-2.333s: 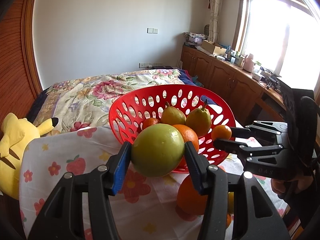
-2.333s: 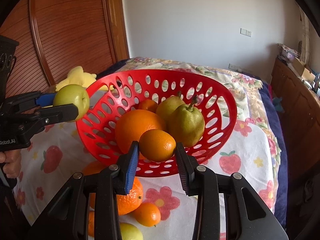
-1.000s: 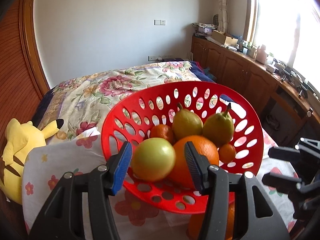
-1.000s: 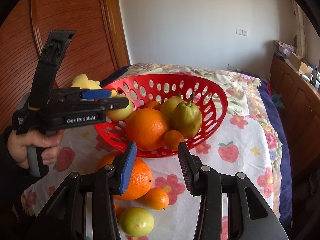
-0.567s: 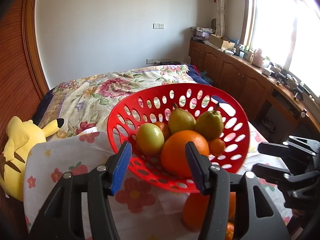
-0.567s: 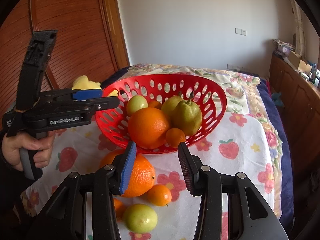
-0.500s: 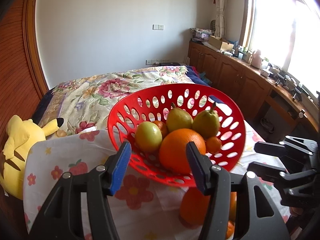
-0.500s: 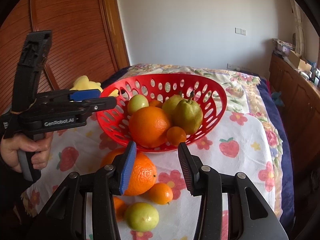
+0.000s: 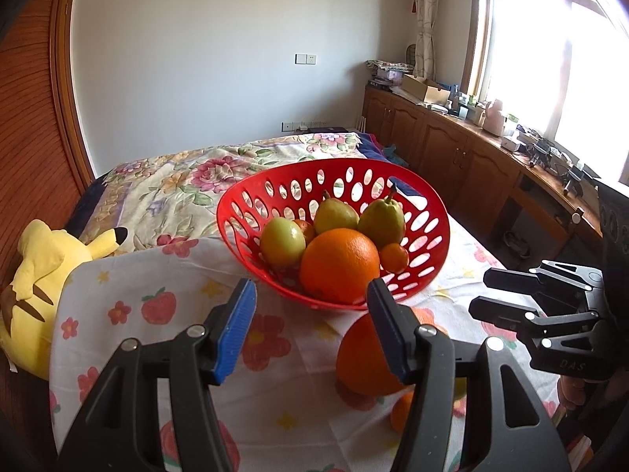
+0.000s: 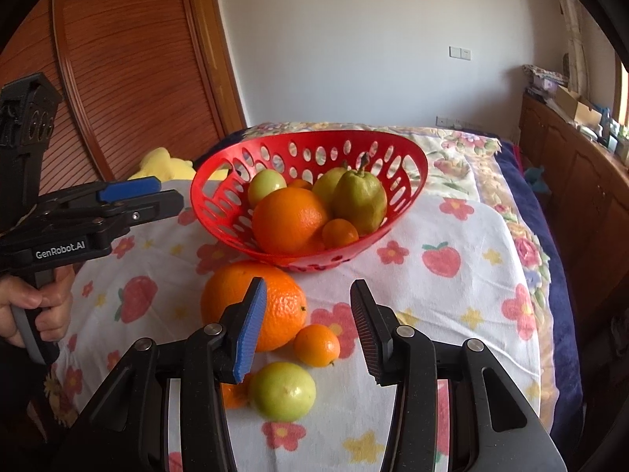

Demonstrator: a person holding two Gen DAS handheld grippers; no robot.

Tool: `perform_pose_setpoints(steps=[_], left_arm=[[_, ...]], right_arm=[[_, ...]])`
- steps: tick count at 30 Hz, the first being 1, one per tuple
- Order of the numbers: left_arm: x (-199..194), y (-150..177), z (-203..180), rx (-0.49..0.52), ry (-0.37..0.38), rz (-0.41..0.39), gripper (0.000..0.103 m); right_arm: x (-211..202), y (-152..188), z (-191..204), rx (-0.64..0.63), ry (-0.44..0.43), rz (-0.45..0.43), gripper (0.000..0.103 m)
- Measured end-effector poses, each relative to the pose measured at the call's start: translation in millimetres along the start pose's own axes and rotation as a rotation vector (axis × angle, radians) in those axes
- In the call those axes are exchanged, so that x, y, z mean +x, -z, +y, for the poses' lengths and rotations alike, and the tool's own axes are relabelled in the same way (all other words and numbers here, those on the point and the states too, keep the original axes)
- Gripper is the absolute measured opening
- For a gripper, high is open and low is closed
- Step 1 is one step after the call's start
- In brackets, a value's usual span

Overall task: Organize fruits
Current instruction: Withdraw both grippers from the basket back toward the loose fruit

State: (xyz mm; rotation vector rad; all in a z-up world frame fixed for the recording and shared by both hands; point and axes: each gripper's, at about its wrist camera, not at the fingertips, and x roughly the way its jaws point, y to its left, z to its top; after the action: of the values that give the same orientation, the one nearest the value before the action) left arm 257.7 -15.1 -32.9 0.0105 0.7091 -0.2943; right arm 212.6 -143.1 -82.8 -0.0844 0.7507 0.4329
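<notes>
A red perforated basket (image 9: 426, 200) (image 10: 409, 157) sits on the floral cloth. It holds a green apple (image 9: 282, 241) (image 10: 267, 181), a big orange (image 9: 340, 264) (image 10: 290, 220), two pears (image 9: 380, 217) (image 10: 359, 196) and a small mandarin (image 9: 394, 257) (image 10: 340, 232). On the cloth in front lie a large orange (image 10: 283, 299) (image 9: 359, 362), a small mandarin (image 10: 316, 345) and a green apple (image 10: 282, 391). My left gripper (image 9: 310, 326) (image 10: 165, 198) is open and empty, short of the basket. My right gripper (image 10: 306, 326) (image 9: 481, 291) is open and empty above the loose fruit.
A yellow plush toy (image 9: 43, 271) (image 10: 165, 165) lies at the cloth's left edge. A flowered bed quilt (image 9: 173, 181) lies behind the basket. Wooden cabinets (image 9: 452, 157) run along the right wall under a window. A wooden sliding door (image 10: 129, 63) stands at left.
The left gripper let the green apple go into the basket and drew back. The right gripper released the small mandarin in the basket and pulled back over the loose fruit.
</notes>
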Motion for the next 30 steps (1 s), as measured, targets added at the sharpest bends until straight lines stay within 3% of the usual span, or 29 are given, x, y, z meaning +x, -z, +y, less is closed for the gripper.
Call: perform_pose_setpoints(steps=[15, 30], left_arm=[[-17, 39, 1, -0.012, 0.003, 0.039, 0.059], [-16, 72, -14, -0.022, 0.039, 0.101, 0.059]], right_arm=[[-5, 38, -7, 0.046, 0.03, 0.05, 0.045], [7, 57, 12, 0.038, -0.011, 0.095, 0.056]])
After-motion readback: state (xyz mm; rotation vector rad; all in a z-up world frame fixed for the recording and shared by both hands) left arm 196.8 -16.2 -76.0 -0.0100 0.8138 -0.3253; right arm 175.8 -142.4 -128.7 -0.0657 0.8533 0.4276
